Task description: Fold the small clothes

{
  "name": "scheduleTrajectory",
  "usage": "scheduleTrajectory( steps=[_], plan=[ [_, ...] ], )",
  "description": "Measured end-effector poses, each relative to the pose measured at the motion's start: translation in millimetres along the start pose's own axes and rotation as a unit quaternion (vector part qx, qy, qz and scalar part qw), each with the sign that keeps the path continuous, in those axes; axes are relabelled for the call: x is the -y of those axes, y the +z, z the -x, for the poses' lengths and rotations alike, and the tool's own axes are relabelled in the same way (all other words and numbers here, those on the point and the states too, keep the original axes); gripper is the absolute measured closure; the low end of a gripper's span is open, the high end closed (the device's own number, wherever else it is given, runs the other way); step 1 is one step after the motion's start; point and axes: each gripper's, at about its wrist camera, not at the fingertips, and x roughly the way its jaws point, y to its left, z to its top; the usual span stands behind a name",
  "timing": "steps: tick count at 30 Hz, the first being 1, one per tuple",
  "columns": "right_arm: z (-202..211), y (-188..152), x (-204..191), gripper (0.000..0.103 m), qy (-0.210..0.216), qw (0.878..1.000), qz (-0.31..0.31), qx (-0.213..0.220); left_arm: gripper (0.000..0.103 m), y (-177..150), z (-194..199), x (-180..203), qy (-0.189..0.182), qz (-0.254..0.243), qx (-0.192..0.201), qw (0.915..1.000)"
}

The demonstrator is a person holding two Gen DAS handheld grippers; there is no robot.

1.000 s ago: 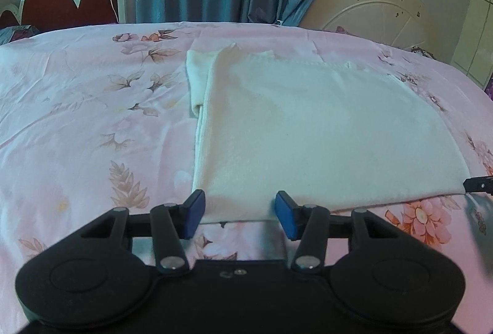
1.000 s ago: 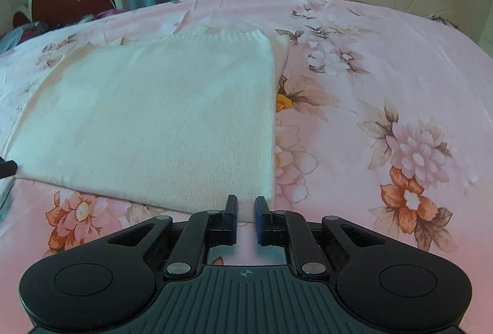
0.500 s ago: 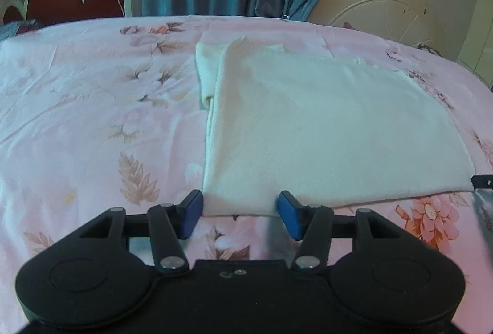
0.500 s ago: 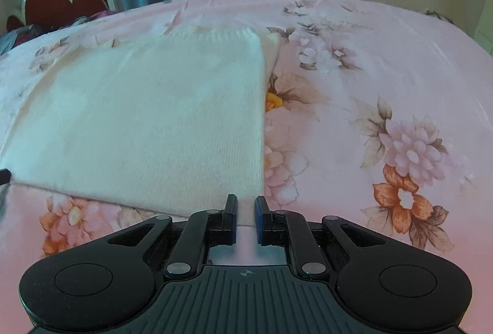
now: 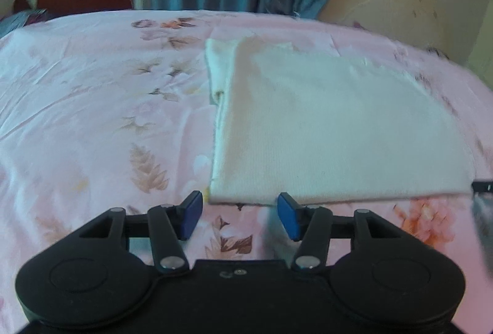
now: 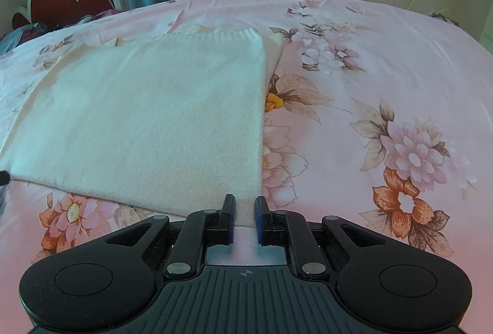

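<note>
A cream knitted rectangle of folded garment (image 5: 339,130) lies flat on my pink floral bedsheet (image 5: 92,106). My left tongs (image 5: 239,212) gape wide and empty at its near corner. My right tongs (image 6: 245,212) are narrowly parted around the other corner, not clamped.

A pink floral bed (image 6: 385,63) carries a folded cream knit garment (image 6: 148,124) lying flat.

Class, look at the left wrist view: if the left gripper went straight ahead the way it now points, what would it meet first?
Probably the near edge of the folded white sweater, lying on the floral bedsheet just ahead of the open left gripper. Height above the bed is unclear, so it might skim over.
</note>
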Motion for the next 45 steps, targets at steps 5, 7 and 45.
scheduleTrajectory(
  steps=[5,7,45],
  plan=[
    [35.0,-0.8,-3.9,0.053,0.036,0.997,-0.020,0.068,0.050,-16.3,22.0,-13.6,-0.083,0.136,0.027,0.9869],
    [41.9,1.2,-9.5,0.061,0.067,0.993,-0.021,0.090,0.054,-24.2,11.8,-19.5,-0.113,0.198,0.019,0.9734],
    [-100.0,84.8,-114.6,0.103,0.136,0.990,0.018,0.012,0.095,-7.3,-58.8,-41.6,-0.114,0.387,0.077,0.9116]
  ],
)
